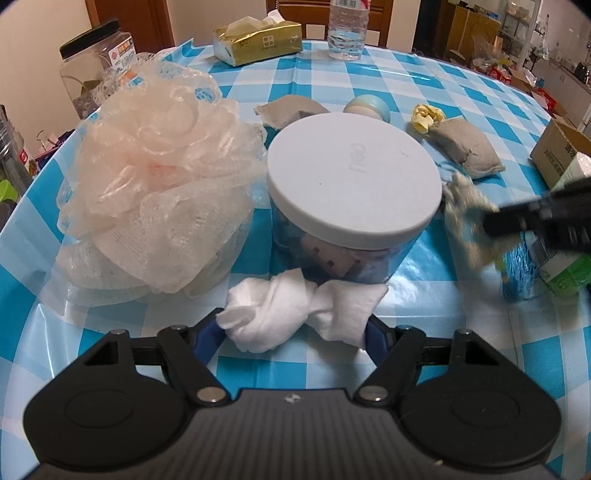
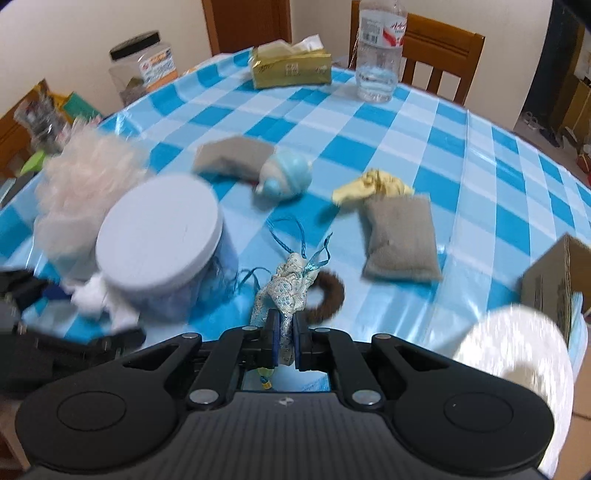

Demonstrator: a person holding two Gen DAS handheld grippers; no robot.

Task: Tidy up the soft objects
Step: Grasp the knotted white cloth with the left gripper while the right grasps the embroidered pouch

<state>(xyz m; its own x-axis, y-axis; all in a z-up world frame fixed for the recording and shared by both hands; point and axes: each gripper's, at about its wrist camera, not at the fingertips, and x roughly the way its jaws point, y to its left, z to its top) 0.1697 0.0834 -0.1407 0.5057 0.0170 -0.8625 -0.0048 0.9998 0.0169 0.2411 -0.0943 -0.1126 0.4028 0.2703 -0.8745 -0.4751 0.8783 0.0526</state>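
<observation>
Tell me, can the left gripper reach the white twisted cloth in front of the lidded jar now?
Probably yes: the white twisted cloth already lies between the open jaws of the left gripper, with nothing covering it.

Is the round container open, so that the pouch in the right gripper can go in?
No. The white lid sits closed on the clear container, blocking the way in for the patterned pouch clamped by the right gripper.

Cream walls [image 2: 74, 22] — wooden chair [image 2: 439, 55]

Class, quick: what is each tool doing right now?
Left tool: open, around the white cloth.
Right tool: closed on the brocade pouch.
</observation>
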